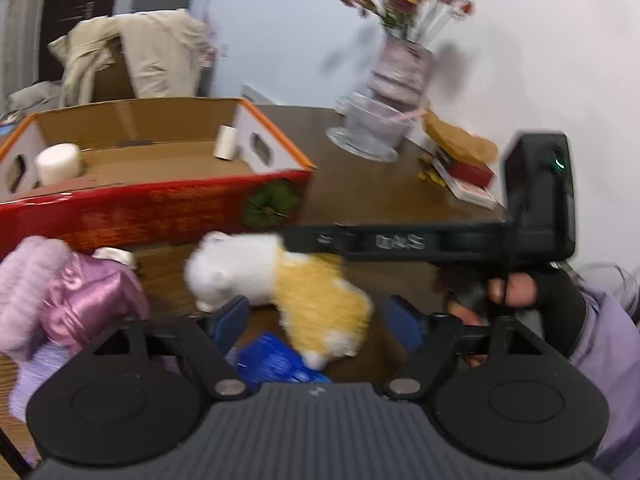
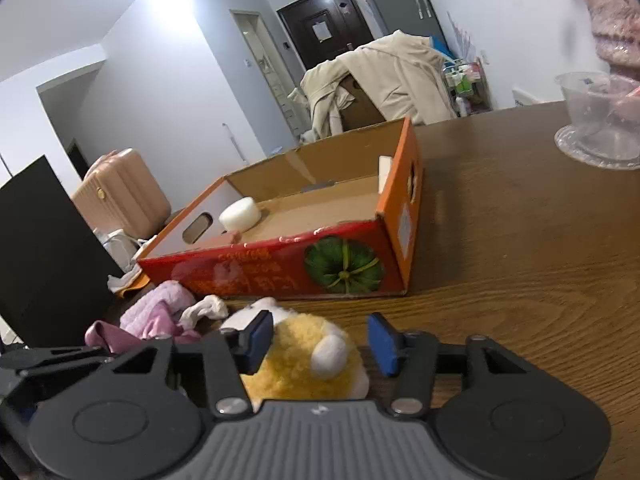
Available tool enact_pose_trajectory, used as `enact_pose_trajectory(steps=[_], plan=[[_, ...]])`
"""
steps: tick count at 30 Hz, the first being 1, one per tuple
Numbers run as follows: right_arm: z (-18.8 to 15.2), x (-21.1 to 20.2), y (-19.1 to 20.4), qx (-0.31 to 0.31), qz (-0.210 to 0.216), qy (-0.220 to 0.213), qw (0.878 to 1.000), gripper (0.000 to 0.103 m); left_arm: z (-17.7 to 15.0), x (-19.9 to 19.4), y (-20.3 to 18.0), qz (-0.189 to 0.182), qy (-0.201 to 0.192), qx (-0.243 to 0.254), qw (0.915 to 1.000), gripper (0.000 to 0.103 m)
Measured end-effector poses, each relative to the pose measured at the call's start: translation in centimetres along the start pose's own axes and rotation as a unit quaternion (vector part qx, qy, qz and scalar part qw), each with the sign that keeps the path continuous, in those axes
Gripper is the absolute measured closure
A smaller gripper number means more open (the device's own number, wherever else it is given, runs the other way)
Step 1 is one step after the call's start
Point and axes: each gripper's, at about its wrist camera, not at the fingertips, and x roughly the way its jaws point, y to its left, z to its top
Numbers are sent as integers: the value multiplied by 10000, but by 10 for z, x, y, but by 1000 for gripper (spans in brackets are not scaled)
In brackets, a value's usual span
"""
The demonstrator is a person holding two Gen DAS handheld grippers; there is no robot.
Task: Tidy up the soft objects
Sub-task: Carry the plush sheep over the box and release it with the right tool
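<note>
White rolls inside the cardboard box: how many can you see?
2. One white roll lies at the box's left end; a smaller roll stands against the right end wall. The near wall may hide others.

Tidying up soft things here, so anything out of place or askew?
The yellow-and-white plush toy and crumpled pink satin cloth lie on the wooden table, outside the open red cardboard box. Nothing looks spilled or damaged.

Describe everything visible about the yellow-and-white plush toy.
The plush toy is fluffy, with a yellow body and a white head, paw and tail end. It lies on the wooden table in front of the red box, beside pink cloth. The right gripper straddles its body; the left pad touches the fur, the right pad stands clear.
</note>
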Motion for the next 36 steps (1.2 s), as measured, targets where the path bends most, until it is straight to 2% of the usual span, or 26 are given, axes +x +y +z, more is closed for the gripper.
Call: enact_pose_trajectory(steps=[1, 2, 4, 7, 9, 10, 11, 13, 14, 16, 19, 20, 21, 22, 24, 26, 27, 29, 31, 34, 36], plan=[[-1, -5, 0, 67, 10, -48, 10000, 64, -3, 3, -6, 20, 40, 115, 9999, 27], [-5, -12, 1, 101, -110, -103, 9998, 64, -5, 6, -11, 69, 119, 234, 9996, 30], [-17, -30, 6, 188, -538, -276, 9980, 64, -8, 12, -15, 306, 284, 356, 9985, 49], [-36, -59, 5, 500, -921, -477, 9933, 64, -11, 13, -5, 630, 295, 229, 9973, 52], [-46, -74, 3, 790, -1168, -630, 9880, 62, -9, 10, 2, 934, 246, 9, 9953, 55], [-50, -80, 3, 866, -1231, -706, 9861, 61, -8, 5, 4, 946, 157, -156, 9953, 55], [-52, -86, 2, 892, -1194, -763, 9859, 60, -6, -4, 3, 715, 9, -307, 9970, 55], [-54, -90, -3, 813, -1009, -701, 9891, 57, -3, -16, -5, 77, -141, -429, 9990, 39], [-53, -89, -5, 767, -1049, -638, 9895, 57, -3, -16, -13, -148, -133, -379, 9991, 36], [-48, -84, -10, 699, -1087, -563, 9900, 57, -6, -10, -32, -333, -24, -158, 9993, 34], [-45, -80, -20, 836, -903, -421, 9915, 58, -15, 10, -49, -276, 296, 6, 9992, 37], [-45, -81, -21, 843, -863, -406, 9919, 59, -19, 15, -51, -182, 361, 56, 9992, 39], [-47, -82, -20, 837, -833, -385, 9923, 60, -22, 18, -52, -27, 416, 76, 9991, 46], [-48, -85, -18, 817, -849, -365, 9924, 61, -26, 20, -50, 68, 436, 61, 9990, 45], [-51, -94, -15, 758, -974, -365, 9917, 61, -30, 14, -40, 169, 393, -159, 9990, 46], [-53, -102, -11, 729, -959, -318, 9922, 61, -32, 8, -33, 488, 299, -381, 9976, 53], [-53, -103, -10, 693, -906, -289, 9931, 61, -34, 2, -29, 454, 199, -540, 9973, 53], [-53, -103, -11, 690, -918, -264, 9930, 61, -33, -6, -29, 8, 50, -827, 9966, 46], [-51, -102, -12, 667, -909, -265, 9933, 60, -29, -6, -33, -144, -44, -990, 9950, 31], [-50, -100, -13, 712, -838, -239, 9936, 52, -25, 8, -30, -109, 24, -1249, 9921, 30], [-52, -95, -13, 759, -863, -174, 9932, 51, -22, 22, -23, -237, 264, -1564, 9871, 35]])
